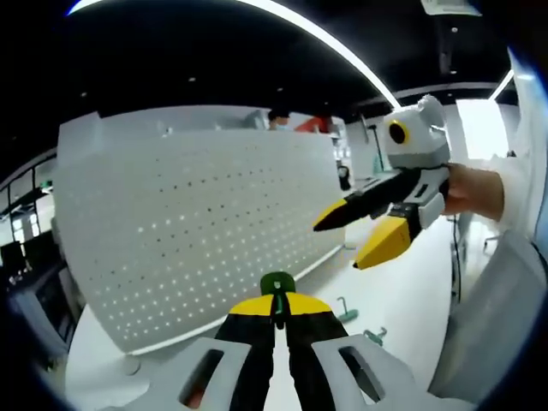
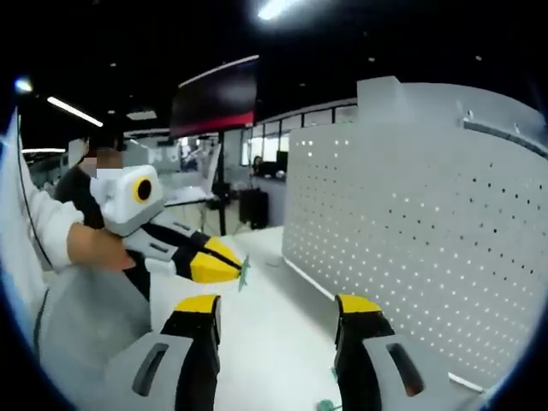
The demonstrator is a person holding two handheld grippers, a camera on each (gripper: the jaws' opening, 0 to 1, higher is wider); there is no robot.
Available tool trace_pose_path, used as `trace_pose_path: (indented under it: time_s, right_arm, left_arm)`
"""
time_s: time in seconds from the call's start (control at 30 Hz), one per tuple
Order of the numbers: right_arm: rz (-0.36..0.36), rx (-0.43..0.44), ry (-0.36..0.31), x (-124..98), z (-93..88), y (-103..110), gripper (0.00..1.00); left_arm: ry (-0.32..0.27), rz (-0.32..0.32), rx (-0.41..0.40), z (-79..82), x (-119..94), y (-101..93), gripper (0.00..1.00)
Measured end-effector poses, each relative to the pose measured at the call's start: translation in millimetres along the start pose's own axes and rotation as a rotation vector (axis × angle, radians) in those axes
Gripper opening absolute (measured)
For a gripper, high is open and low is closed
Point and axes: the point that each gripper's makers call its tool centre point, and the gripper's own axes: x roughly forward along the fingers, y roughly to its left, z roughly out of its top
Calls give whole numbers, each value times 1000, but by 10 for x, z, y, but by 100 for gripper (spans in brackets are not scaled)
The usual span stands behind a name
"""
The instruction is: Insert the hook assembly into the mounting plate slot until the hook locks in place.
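The white table [image 1: 402, 291] has free space beside the pegboard [image 1: 205, 231]. The left gripper [image 1: 276, 301] pinches a green hook [image 1: 277, 284] at 6 o'clock. The right gripper [image 2: 278, 310] is wide open, holding nothing.

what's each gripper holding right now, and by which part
Left gripper: shut on a green hook, gripped low with its top poking out. Right gripper: open, nothing held.

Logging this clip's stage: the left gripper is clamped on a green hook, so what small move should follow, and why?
Probably carry the left gripper, shut on the small green plastic hook, forward to the white perforated pegboard panel. The hook is short of the panel's holes, and the open right gripper holds nothing.
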Motion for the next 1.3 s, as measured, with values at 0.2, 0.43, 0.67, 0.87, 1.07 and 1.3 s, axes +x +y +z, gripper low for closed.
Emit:
trace_pose_path:
  time_s: [0.2, 0.43, 0.67, 0.87, 1.07, 1.3]
  right_arm:
    - [-2, -11, -41, -123, 6, -25, 64]
    - [-16, -5, -65, -208, 7, -69, 71]
    - [-28, 6, -75, -294, 1, -111, 72]
    - [-41, 9, -91, -347, 60, -153, 72]
    - [-42, 6, -102, -368, 105, -170, 71]
    - [-41, 10, -114, -406, 145, -184, 70]
  left_arm:
    - [-6, 19, -13, 18, -22, 54, 4]
    - [-16, 62, -21, 70, -74, 182, 4]
    - [-23, 132, -38, 116, -163, 389, 4]
    - [-30, 182, -51, 168, -233, 516, 4]
    - [-56, 232, -66, 362, -291, 684, 4]
    - [-92, 312, -22, 707, -328, 1049, 4]
